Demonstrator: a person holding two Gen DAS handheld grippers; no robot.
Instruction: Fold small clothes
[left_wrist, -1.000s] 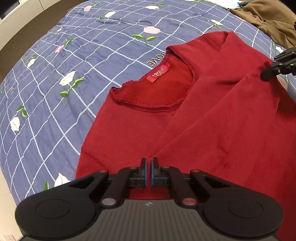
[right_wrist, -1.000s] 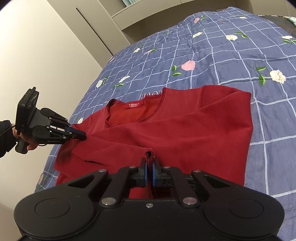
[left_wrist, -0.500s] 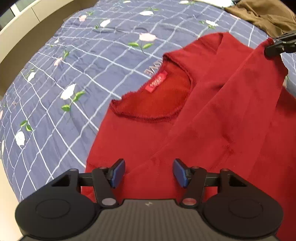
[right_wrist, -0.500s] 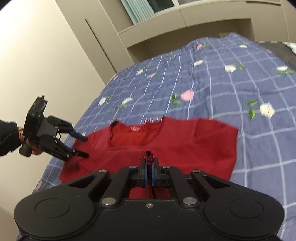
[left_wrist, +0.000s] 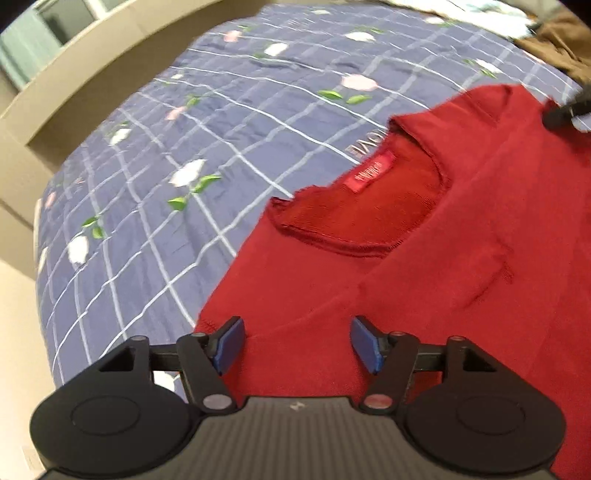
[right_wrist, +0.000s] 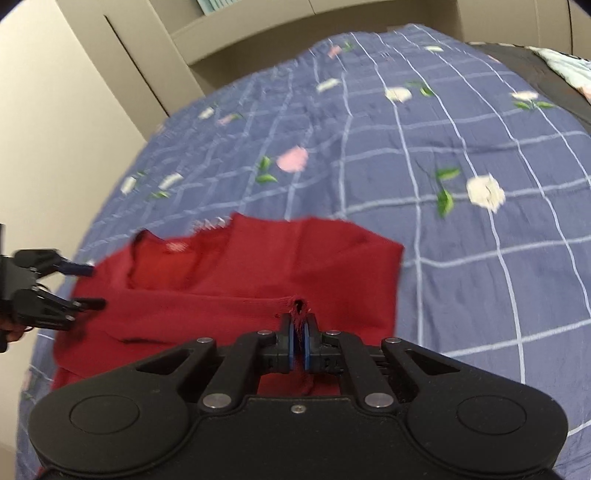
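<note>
Between the blue pads of the left gripper (left_wrist: 297, 345) lay only slack red cloth: its fingers (left_wrist: 229, 343) were spreading apart, the pads clear of the fabric on either side and nothing pinched. Just under and beyond them the red sweater (left_wrist: 461, 258) lay on the bed, a sleeve folded slantwise across its chest, the neckline and its red label (left_wrist: 373, 171) turned up toward the camera. Seen from the right wrist, the right gripper (right_wrist: 300, 341) had its fingers (right_wrist: 287, 345) pressed together on a bunched edge of the sweater (right_wrist: 229, 291), a small tuft of red cloth standing up between the pads and a strip of it hanging below them. From that pinch the held edge ran leftward as a taut ridge across the garment toward the left gripper (right_wrist: 90, 286), which sat at the sweater's left side with its two tips parted. Past the sweater stretched the blue checked bedspread (right_wrist: 424, 155) printed with pink and white flowers, and at the far right of the left wrist view a brown garment (left_wrist: 561, 44) lay near the bed's edge.
</note>
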